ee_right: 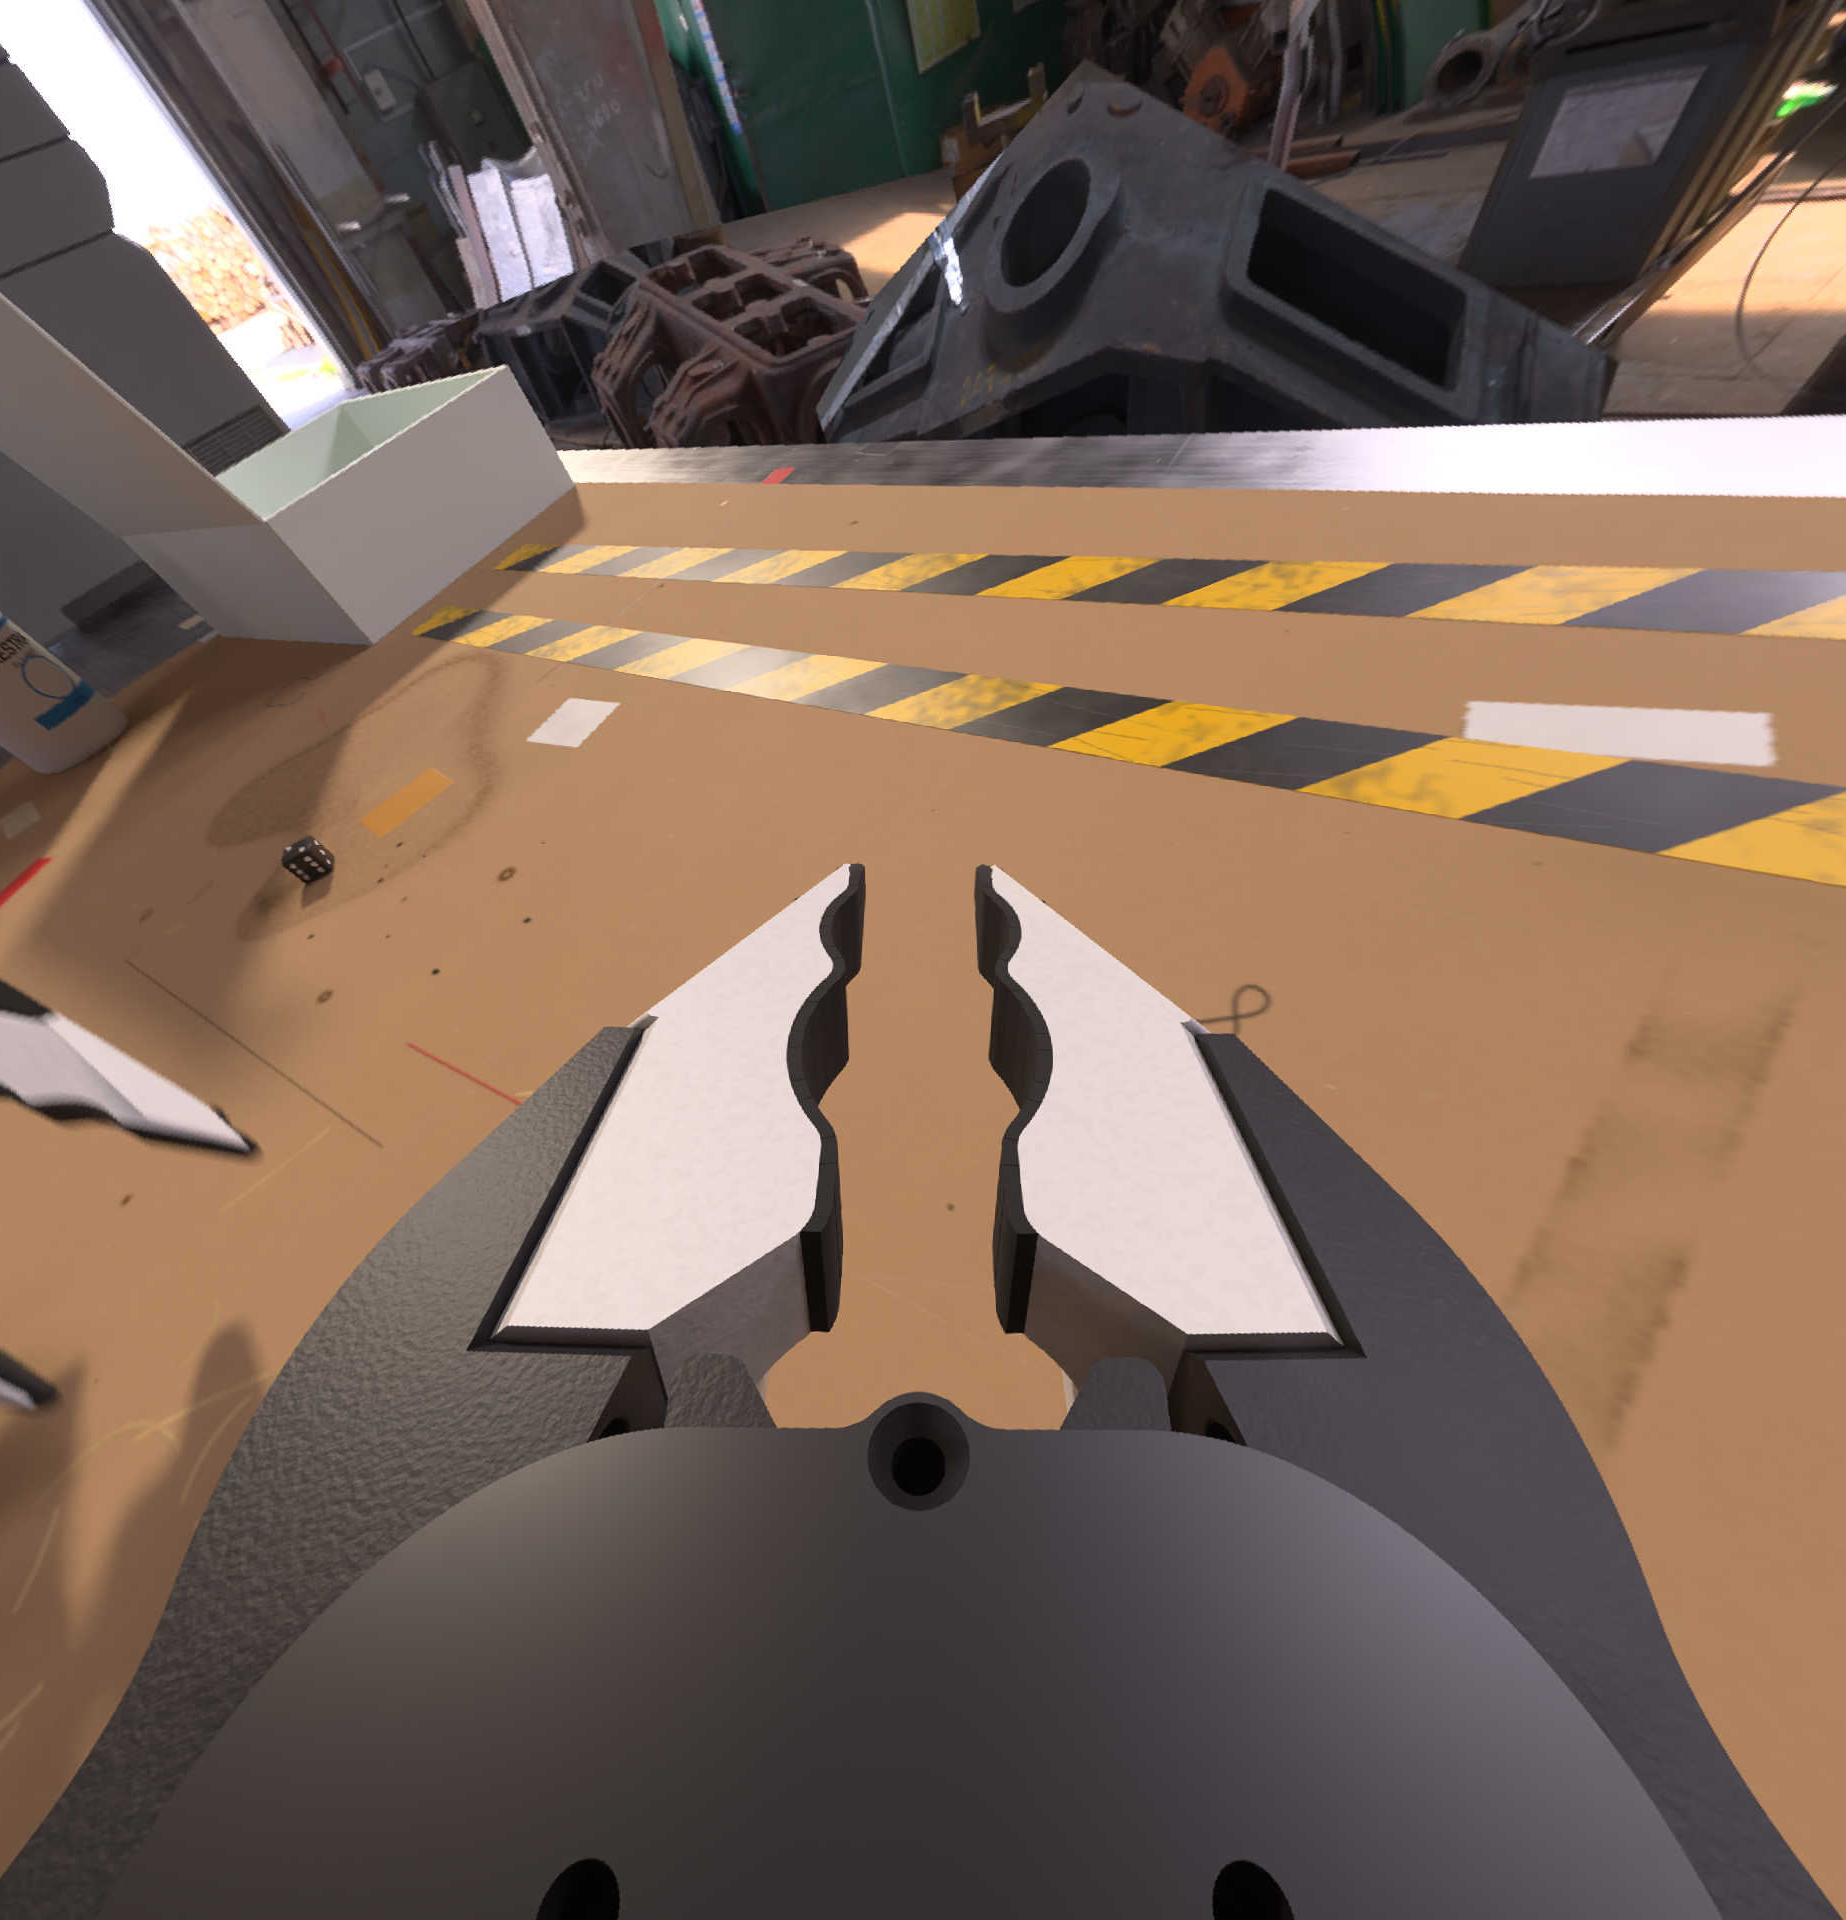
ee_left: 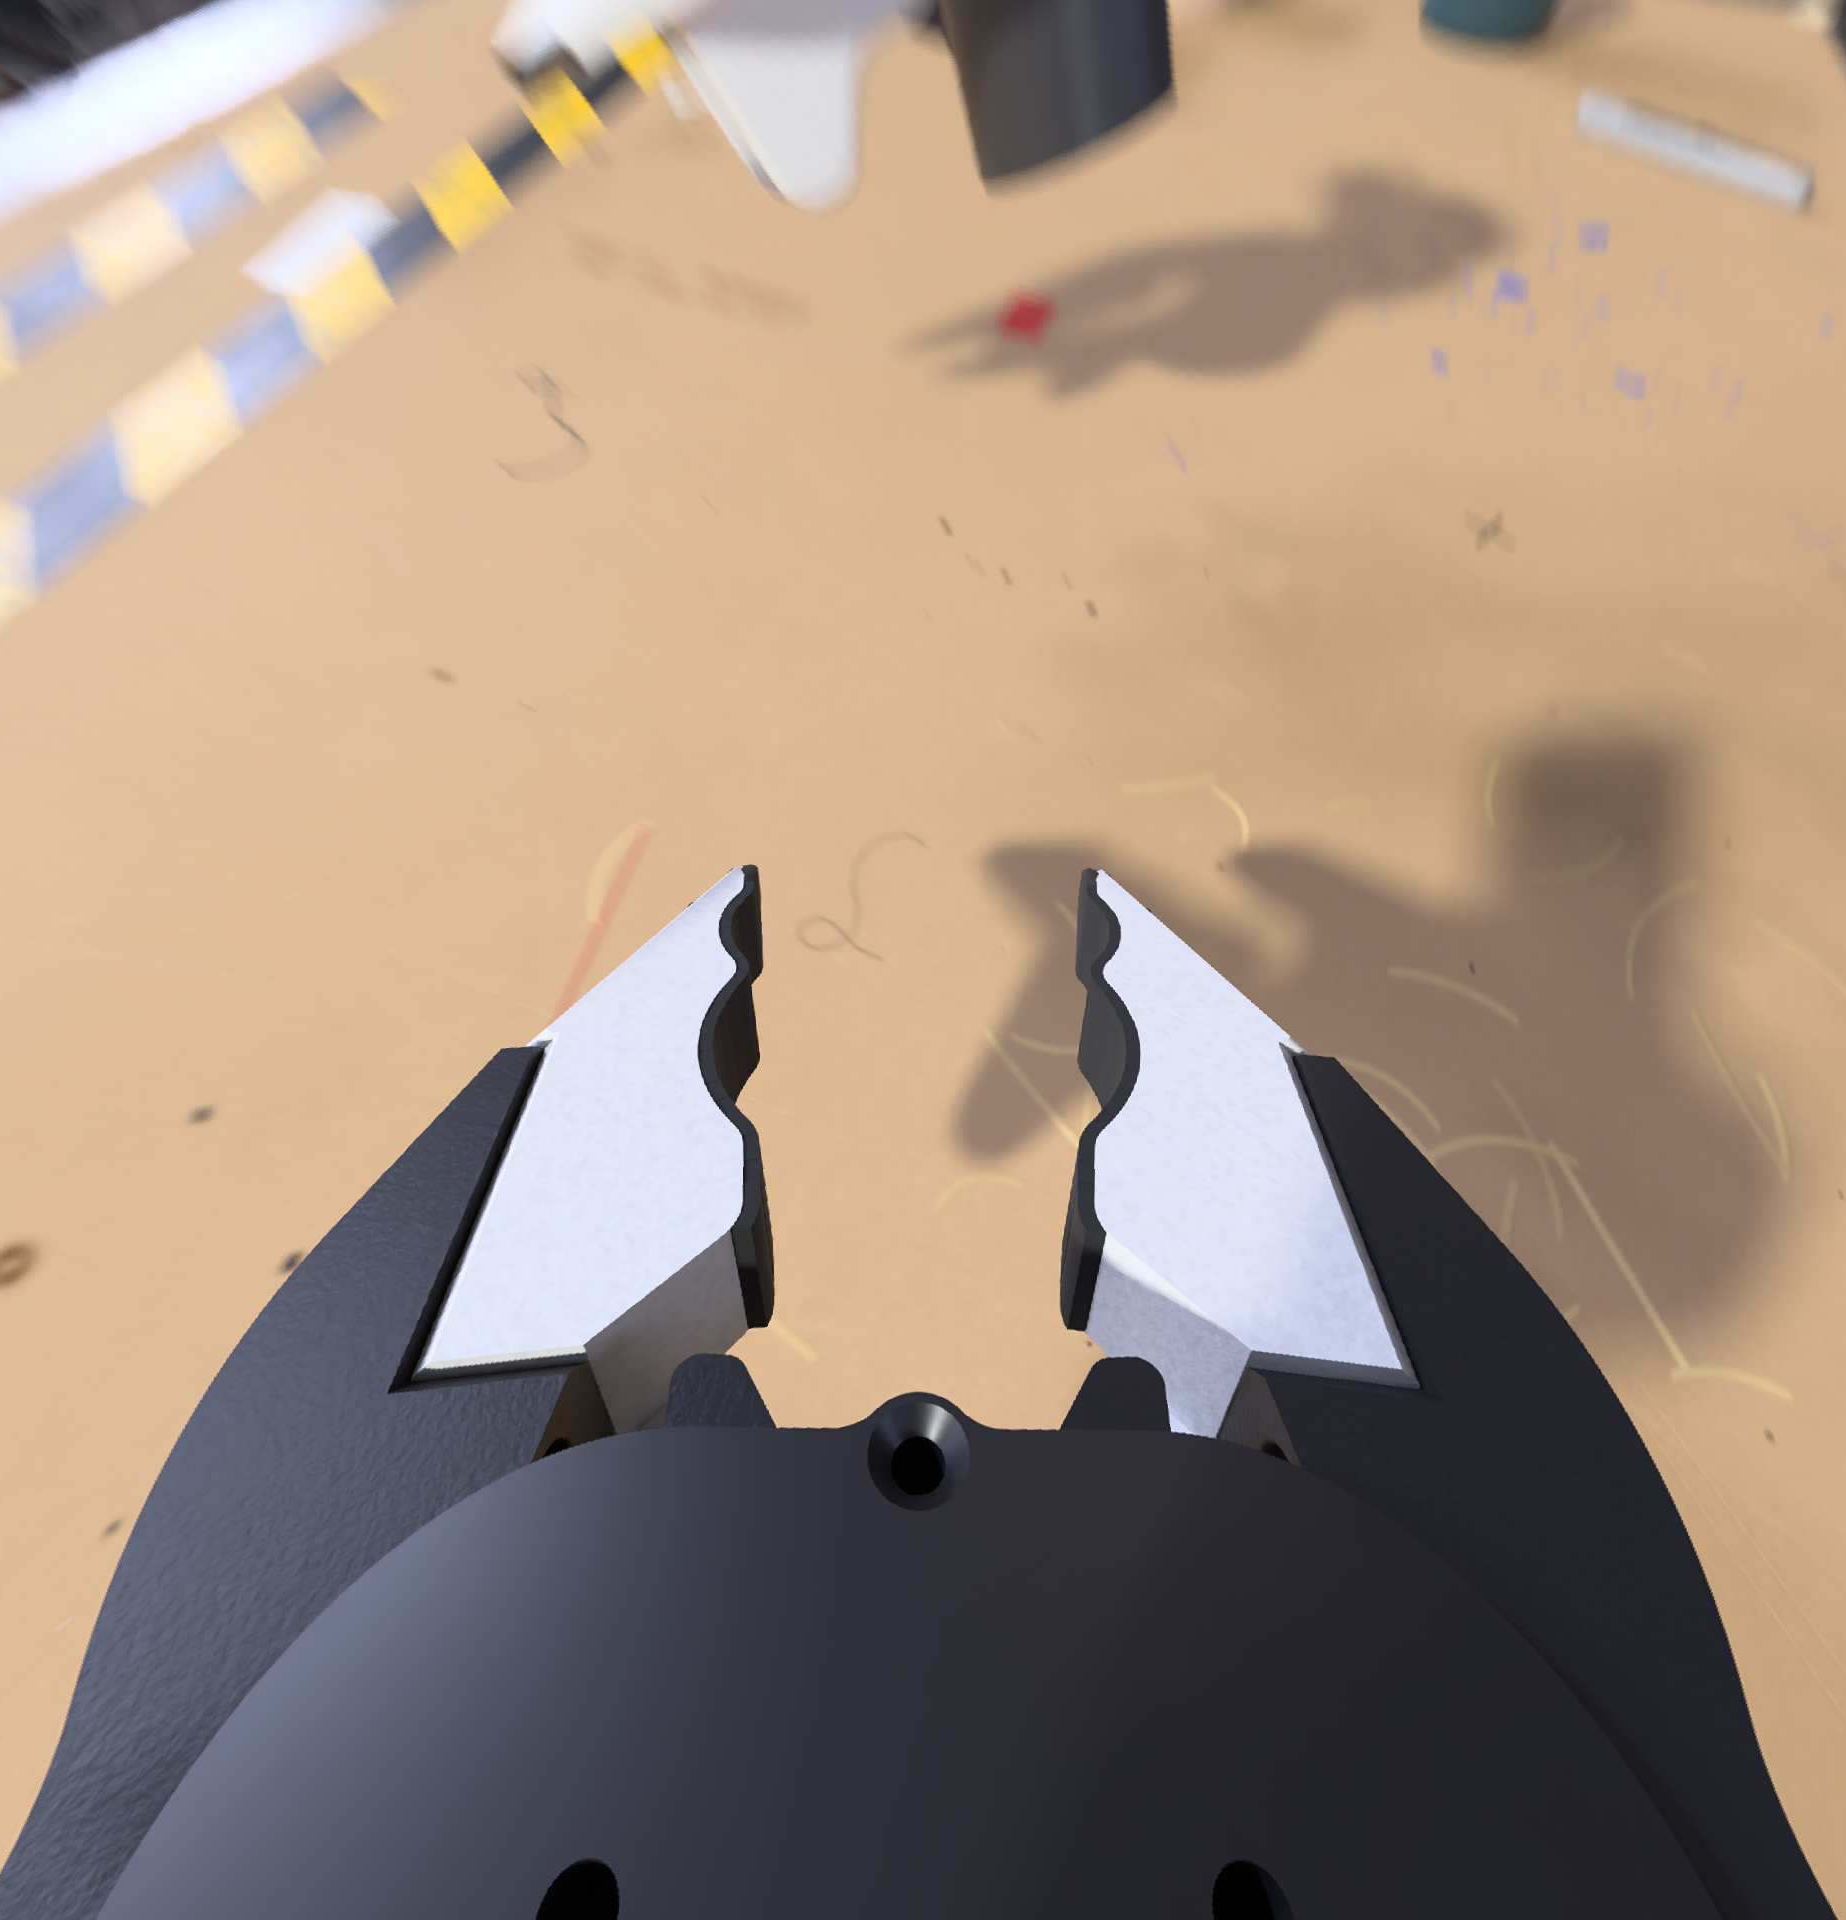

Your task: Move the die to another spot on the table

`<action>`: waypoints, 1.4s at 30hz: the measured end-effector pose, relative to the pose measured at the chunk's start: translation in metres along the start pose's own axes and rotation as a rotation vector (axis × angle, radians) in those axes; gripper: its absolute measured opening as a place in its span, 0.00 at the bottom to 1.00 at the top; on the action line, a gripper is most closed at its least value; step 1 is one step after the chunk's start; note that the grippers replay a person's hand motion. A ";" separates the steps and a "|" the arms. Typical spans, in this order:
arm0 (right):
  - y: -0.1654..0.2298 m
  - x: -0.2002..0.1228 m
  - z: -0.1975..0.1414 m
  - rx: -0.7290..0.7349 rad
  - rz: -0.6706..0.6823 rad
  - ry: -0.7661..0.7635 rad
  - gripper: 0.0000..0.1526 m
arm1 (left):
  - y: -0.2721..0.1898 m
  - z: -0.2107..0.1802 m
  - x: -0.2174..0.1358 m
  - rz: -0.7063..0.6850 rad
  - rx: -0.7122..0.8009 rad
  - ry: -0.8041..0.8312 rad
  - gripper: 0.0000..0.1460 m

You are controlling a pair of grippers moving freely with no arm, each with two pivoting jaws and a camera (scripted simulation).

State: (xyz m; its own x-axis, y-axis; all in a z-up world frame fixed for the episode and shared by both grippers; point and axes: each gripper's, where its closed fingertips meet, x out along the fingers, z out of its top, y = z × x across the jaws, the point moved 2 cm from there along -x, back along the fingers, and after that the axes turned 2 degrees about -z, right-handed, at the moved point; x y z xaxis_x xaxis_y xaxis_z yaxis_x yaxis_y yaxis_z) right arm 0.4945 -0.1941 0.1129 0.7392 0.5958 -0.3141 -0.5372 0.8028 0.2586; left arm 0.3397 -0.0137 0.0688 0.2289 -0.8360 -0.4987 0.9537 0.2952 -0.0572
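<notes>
**Tan tabletop, two grippers, one die: entries by view**

Left wrist view. Left gripper: fingers spread apart, nothing between them, above a scuffed tan tabletop. Blurred yellow-and-dark striped tape ran along the upper left. Right gripper showed blurred at the top edge, its shadow on the surface below. Small red square lay within that shadow. Pale flat bar lay at upper right. Die not made out in this view.

Right wrist view. Right gripper: fingers parted by a narrow gap, empty. Die, black with pale pips, sat on the tabletop well to the left of the fingertips, just beside an orange patch. Two striped tape bands crossed ahead. White open box stood at far left; white bottle at the left edge. Left gripper entered from the left, apart from the die.
</notes>
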 end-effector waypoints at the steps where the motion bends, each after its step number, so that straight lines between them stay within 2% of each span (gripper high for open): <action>1: -0.002 -0.006 0.001 -0.011 -0.008 -0.004 0.15 | 0.005 0.007 -0.010 0.033 -0.005 -0.068 0.42; 4: -0.009 -0.030 0.004 -0.066 -0.028 -0.038 0.22 | 0.035 0.024 -0.049 0.187 -0.025 -0.273 0.42; 7: -0.017 -0.060 -0.002 -0.146 -0.080 -0.039 0.31 | 0.080 0.017 -0.091 0.393 -0.075 -0.361 0.42; 10: -0.027 -0.092 -0.011 -0.238 -0.162 -0.018 0.32 | 0.115 -0.008 -0.119 0.518 -0.153 -0.328 0.42; 12: -0.035 -0.112 -0.022 -0.272 -0.216 0.048 0.32 | 0.130 -0.027 -0.130 0.572 -0.201 -0.283 0.42; 15: -0.047 -0.136 -0.038 -0.235 -0.279 0.171 0.37 | 0.145 -0.054 -0.150 0.651 -0.281 -0.179 0.39; 17: -0.050 -0.145 -0.042 -0.205 -0.293 0.158 0.37 | 0.153 -0.073 -0.166 0.693 -0.312 -0.084 0.35; 21: -0.053 -0.146 -0.050 -0.102 -0.261 0.126 0.35 | 0.158 -0.106 -0.181 0.617 -0.459 0.090 0.23; 24: -0.050 -0.136 -0.056 -0.086 -0.231 0.154 0.35 | 0.159 -0.117 -0.179 0.567 -0.524 0.140 0.21; 28: -0.046 -0.125 -0.057 -0.142 -0.230 0.175 0.34 | 0.165 -0.126 -0.176 0.628 -0.485 0.244 0.19; 30: -0.045 -0.122 -0.056 -0.145 -0.222 0.177 0.34 | 0.167 -0.127 -0.171 0.614 -0.477 0.270 0.18; 42: -0.051 -0.125 -0.061 -0.106 -0.225 0.176 0.32 | 0.175 -0.127 -0.153 0.590 -0.498 0.307 0.13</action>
State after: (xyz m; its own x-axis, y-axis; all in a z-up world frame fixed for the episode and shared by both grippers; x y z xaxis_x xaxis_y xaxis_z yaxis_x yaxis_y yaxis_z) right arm 0.4053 -0.3085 0.0835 0.7677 0.3903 -0.5082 -0.4142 0.9074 0.0713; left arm 0.4464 0.2250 0.0250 0.5320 -0.3374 -0.7766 0.4792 0.8761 -0.0524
